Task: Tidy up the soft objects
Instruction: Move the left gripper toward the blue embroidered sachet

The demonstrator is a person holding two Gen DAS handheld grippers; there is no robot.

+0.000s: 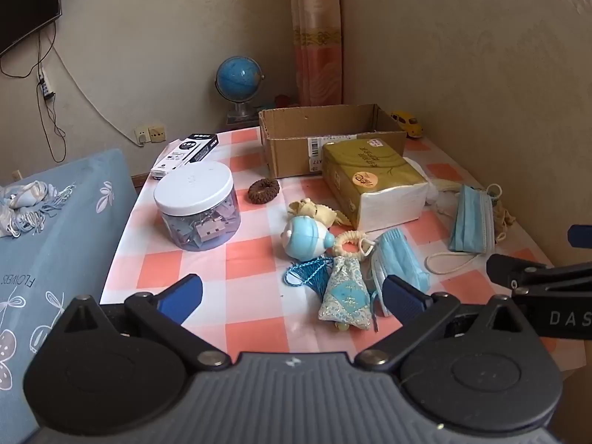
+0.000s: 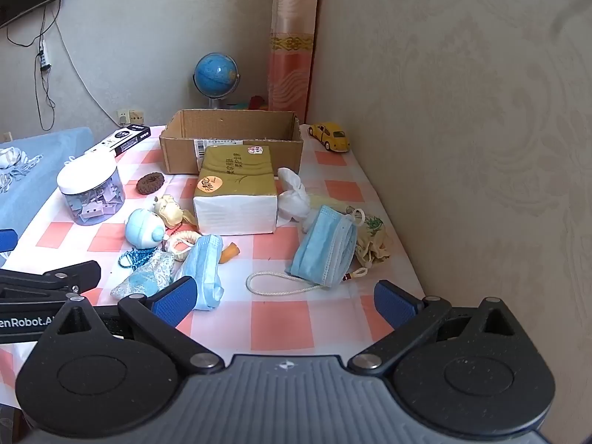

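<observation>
Soft things lie on the checked table: two blue face masks (image 1: 471,224) (image 1: 401,261), a blue brocade sachet (image 1: 346,298), a gold tissue pack (image 1: 373,181), a brown hair scrunchie (image 1: 263,189) and a cream pouch (image 2: 372,246). An open cardboard box (image 1: 333,137) stands at the back. My left gripper (image 1: 292,296) is open and empty, low over the near edge, just in front of the sachet. My right gripper (image 2: 285,299) is open and empty, in front of the right mask (image 2: 325,249); the other mask (image 2: 205,272) lies by its left finger.
A clear jar of clips with a white lid (image 1: 198,205), a black and white box (image 1: 185,150), a blue and white round toy (image 1: 305,236) and a yellow toy car (image 2: 329,136) share the table. A wall runs along the right. A blue bed (image 1: 55,240) lies left.
</observation>
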